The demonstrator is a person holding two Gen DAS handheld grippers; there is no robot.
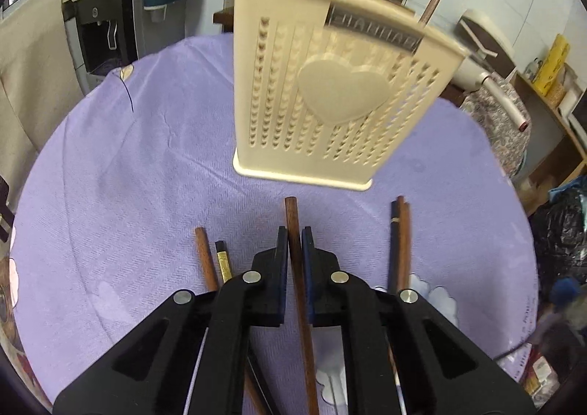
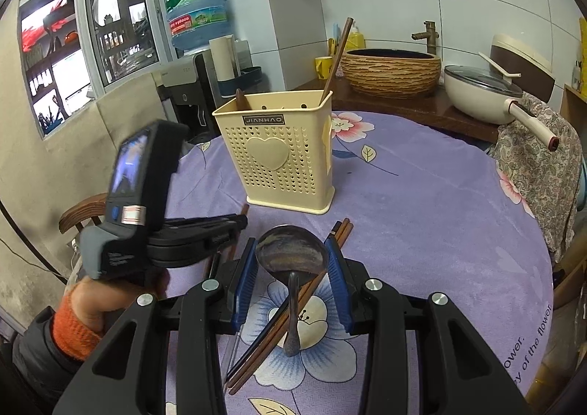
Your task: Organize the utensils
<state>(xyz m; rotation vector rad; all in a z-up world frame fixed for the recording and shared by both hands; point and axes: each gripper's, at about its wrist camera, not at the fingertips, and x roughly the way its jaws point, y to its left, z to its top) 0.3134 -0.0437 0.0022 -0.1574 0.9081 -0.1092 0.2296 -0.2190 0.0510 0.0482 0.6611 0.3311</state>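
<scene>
So, quick rundown of the setup:

Table: round table under a lavender cloth with a flower print (image 2: 440,202). It carries everything below.

Holder: cream plastic utensil holder with little heart-shaped holes and a big raised heart on the front (image 2: 279,154). It stands upright toward the far side of the table, a bit left of centre in the right wrist view. A brown chopstick leans out of its right corner and a dark rounded handle pokes up at its left.

Left gripper: the black left gripper (image 1: 295,242) has its jaws closed down tight on a single brown wooden chopstick (image 1: 293,231). The stick runs straight between the pads, its blunt end poking out past the tips toward the holder. A hand with an orange cuff (image 2: 84,308) carries it.

Right gripper: the right gripper with blue pads (image 2: 291,261) sits partway open around the bowl of a dark metal spoon (image 2: 290,250). The bowl fills the gap between the pads, but I honestly can't tell whether they actually press on it. The spoon's handle runs back toward the camera.

Loose sticks, left: a brown chopstick and a black one with a gold band (image 1: 223,261) lie on the cloth near the table's near edge, left of the left gripper.

Loose sticks, right: a dark and brown chopstick pair (image 1: 400,239) lies just right of it, passing under the spoon in the right wrist view.
</scene>
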